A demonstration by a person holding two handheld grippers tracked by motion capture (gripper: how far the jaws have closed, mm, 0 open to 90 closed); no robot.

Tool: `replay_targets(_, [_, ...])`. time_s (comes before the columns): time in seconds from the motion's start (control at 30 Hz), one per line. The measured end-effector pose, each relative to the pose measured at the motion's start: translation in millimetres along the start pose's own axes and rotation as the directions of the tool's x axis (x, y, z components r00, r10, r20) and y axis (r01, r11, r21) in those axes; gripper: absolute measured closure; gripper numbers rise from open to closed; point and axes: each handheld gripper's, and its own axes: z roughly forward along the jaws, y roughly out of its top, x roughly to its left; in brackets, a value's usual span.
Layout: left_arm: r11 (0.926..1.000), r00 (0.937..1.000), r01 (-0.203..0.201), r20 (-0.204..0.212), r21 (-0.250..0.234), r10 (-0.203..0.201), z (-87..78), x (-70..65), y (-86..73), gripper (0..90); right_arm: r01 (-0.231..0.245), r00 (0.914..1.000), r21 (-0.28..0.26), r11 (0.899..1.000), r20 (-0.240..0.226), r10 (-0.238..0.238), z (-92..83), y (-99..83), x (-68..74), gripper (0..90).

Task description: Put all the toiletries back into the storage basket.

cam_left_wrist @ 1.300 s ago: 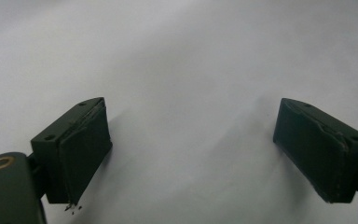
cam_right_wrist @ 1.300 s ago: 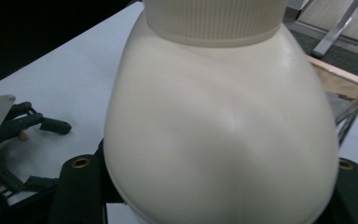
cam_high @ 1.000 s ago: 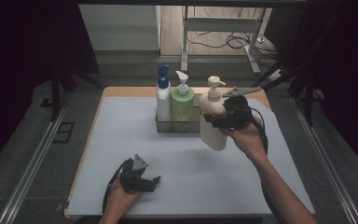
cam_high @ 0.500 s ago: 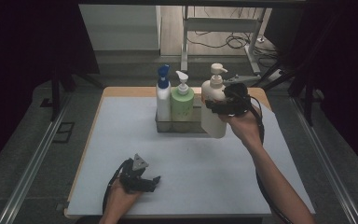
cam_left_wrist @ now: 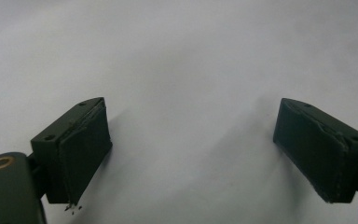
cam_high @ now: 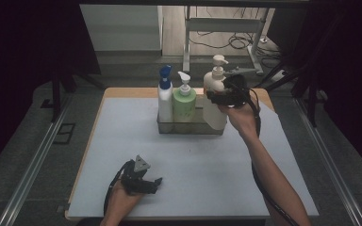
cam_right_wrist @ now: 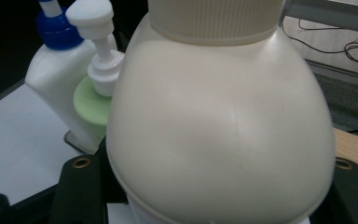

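Observation:
A large cream pump bottle (cam_high: 214, 110) is held by its upper body in my right gripper (cam_high: 217, 97), which is shut on it. The bottle's base is at the right end of a grey tray (cam_high: 191, 128), beside a green pump bottle (cam_high: 184, 102) and a white bottle with a blue cap (cam_high: 165, 99). In the right gripper view the cream bottle (cam_right_wrist: 219, 130) bulges between the jaws, with the green bottle (cam_right_wrist: 89, 103) and the blue-capped bottle (cam_right_wrist: 51, 79) behind it to the left. My left gripper (cam_high: 154, 182) rests open on the mat; its pads (cam_left_wrist: 81, 154) stand wide apart with nothing between them.
A pale blue-grey mat (cam_high: 202, 165) covers the wooden table (cam_high: 122, 92). Dark metal rails (cam_high: 33, 165) run along both sides of the table. Beyond the far edge are a floor with cables (cam_high: 226, 42) and a metal stand.
The right gripper has carried the cream bottle away from the person and slightly up, from in front of the tray to its right end. The left gripper has stayed where it was.

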Motion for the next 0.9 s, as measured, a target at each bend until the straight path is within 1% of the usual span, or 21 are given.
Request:
replay_targets(0.17, [1.0,1.0,-0.001,0.001,-0.002,0.001,0.1,0.1,0.0,10.5,-0.003,0.9998,-0.013,1.0,0.019,0.003,9.9,4.7,-1.5,37.0])
replay_targets(0.3, [1.0,1.0,-0.002,0.0,0.0,0.002,-0.1,0.2,0.0,10.5,-0.015,0.9995,-0.019,1.0,0.027,0.016,18.8,7.2,-1.8,37.1])
replay_targets(0.6, [1.0,1.0,0.0,0.001,-0.002,0.0,0.1,0.0,0.0,10.5,-0.021,0.9987,-0.032,0.999,0.046,0.022,41.8,6.5,-4.0,37.1])
replay_targets(0.9, [1.0,1.0,-0.002,0.0,0.0,0.002,0.0,0.1,0.0,10.5,-0.032,0.9971,-0.05,0.998,0.067,0.035,59.4,4.6,-7.4,37.1])
